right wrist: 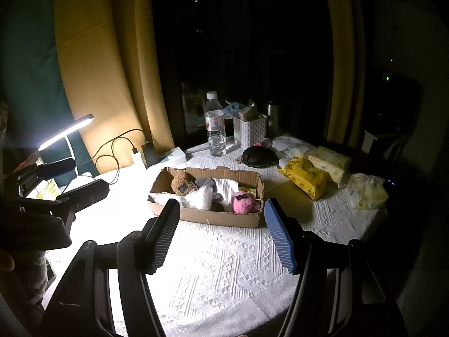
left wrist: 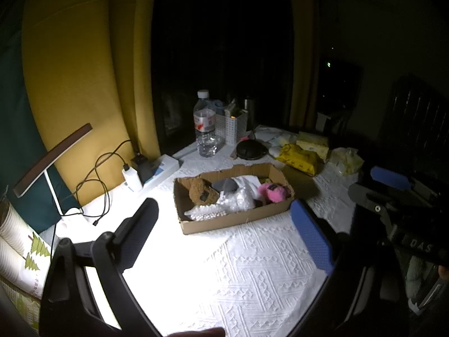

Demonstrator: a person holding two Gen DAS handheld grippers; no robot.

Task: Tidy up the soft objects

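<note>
Round table (right wrist: 224, 280) under a white embossed cloth, lit hard from the left by a desk lamp (right wrist: 66, 132), yellow curtain (right wrist: 92, 64) behind. Near the middle, a shallow cardboard box (right wrist: 219, 217) with torn walls, holding the soft objects: brown plush bear (right wrist: 183, 184) at the left end, grey soft piece (right wrist: 206, 182) beside it, crumpled white bubble wrap (left wrist: 238, 199) in the centre, pink plush toy (right wrist: 242, 202) at the right end. Behind the box, a clear water bottle (right wrist: 215, 123) standing upright, a white perforated basket (right wrist: 249, 130) just beside it, a black round object (right wrist: 255, 157) lying flat in front of the basket. To the right, a yellow wipes pack (right wrist: 307, 178), well apart from the box. At the left edge, a white charger (left wrist: 132, 178) with black cables. Left gripper (left wrist: 224, 230) hanging over the cloth in front of the box, jaws spread wide, nothing between them. Right gripper (right wrist: 221, 237) likewise parted and empty, hovering over the cloth, fingertips overlapping the box's near wall in its own view; actual contact cannot be told.
</note>
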